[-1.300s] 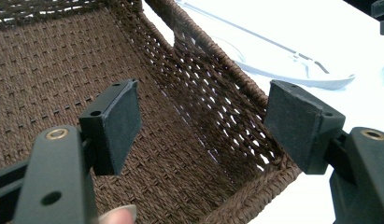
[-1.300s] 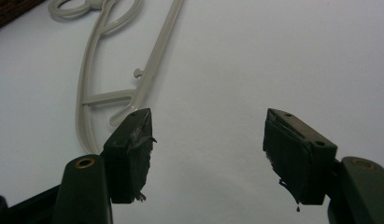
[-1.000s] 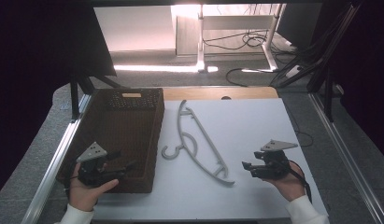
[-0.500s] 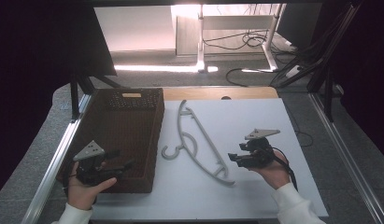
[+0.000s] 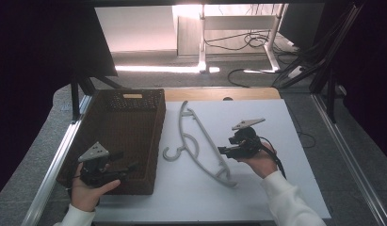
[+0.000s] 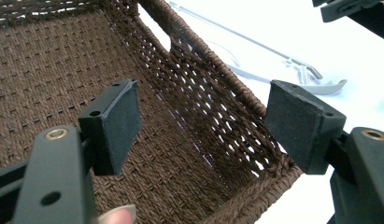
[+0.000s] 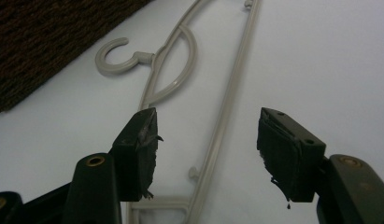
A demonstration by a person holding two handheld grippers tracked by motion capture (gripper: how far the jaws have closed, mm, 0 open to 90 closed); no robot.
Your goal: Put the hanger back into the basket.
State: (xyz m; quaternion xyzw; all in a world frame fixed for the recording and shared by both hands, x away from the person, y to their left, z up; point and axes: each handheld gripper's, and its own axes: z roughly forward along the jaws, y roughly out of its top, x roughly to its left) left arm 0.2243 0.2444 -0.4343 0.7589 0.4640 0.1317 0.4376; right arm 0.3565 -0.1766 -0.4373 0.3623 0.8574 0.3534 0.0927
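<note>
A grey plastic clothes hanger [image 5: 200, 143] lies flat on the white table, its hook [image 5: 170, 154] pointing toward a brown woven basket [image 5: 87, 123] at the left. My right gripper [image 5: 224, 150] stands open just right of the hanger's long bar; in the right gripper view the hanger [image 7: 222, 116] runs between and below its fingers [image 7: 143, 144]. My left gripper [image 5: 125, 162] is open at the basket's near right corner, nothing between its pads [image 6: 119, 121]. In the left gripper view the basket wall [image 6: 213, 116] lies between the jaws, and the hanger [image 6: 292, 74] lies beyond.
The white table top [image 5: 257, 188] has free room at the right and front. Metal rails [image 5: 54, 165] border the table on both sides. Cables [image 5: 247, 42] and desk legs lie on the floor behind.
My right gripper has moved left and forward toward the hanger's bar. The left gripper has barely moved at the basket's near corner.
</note>
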